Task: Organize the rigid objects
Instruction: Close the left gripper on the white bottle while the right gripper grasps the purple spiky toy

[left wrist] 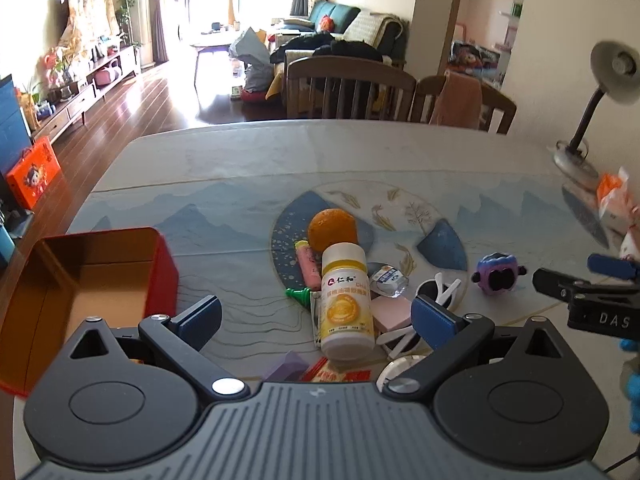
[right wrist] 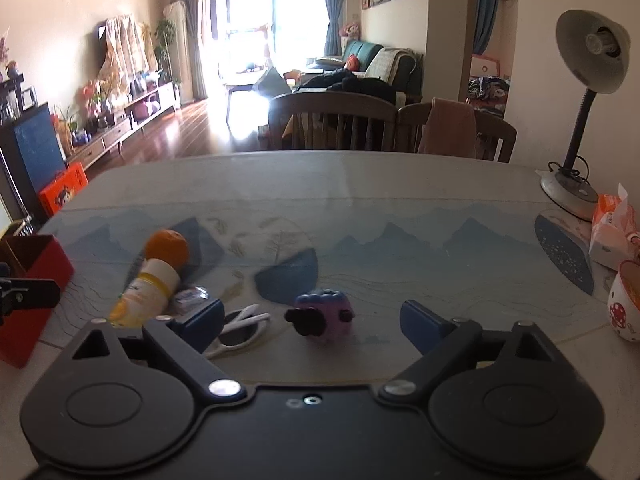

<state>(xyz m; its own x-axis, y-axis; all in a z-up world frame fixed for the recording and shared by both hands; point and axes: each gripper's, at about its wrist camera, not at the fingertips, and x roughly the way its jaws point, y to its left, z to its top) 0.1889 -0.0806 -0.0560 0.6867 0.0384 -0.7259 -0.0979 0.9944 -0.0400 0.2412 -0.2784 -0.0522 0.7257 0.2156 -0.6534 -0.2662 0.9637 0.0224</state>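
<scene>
A pile of small objects lies on the table: a white and yellow pill bottle [left wrist: 347, 300] on its side, an orange [left wrist: 333, 229] behind it, a pink bar [left wrist: 308, 266], white sunglasses [left wrist: 436, 292], a pink block [left wrist: 394, 312] and a purple toy [left wrist: 496, 273]. An open red box [left wrist: 86, 280] stands at the left. My left gripper [left wrist: 318, 316] is open, its jaws on either side of the bottle, just above it. My right gripper [right wrist: 314, 320] is open, with the purple toy [right wrist: 323, 315] between its fingers. The bottle [right wrist: 145, 292] and sunglasses [right wrist: 240, 326] lie to its left.
A desk lamp [right wrist: 580, 128] stands at the far right of the table, with a tissue pack [right wrist: 612, 232] and a mushroom-print cup [right wrist: 626, 308] near it. Wooden chairs [right wrist: 332, 120] stand behind the far edge. The red box [right wrist: 30, 280] shows at the left.
</scene>
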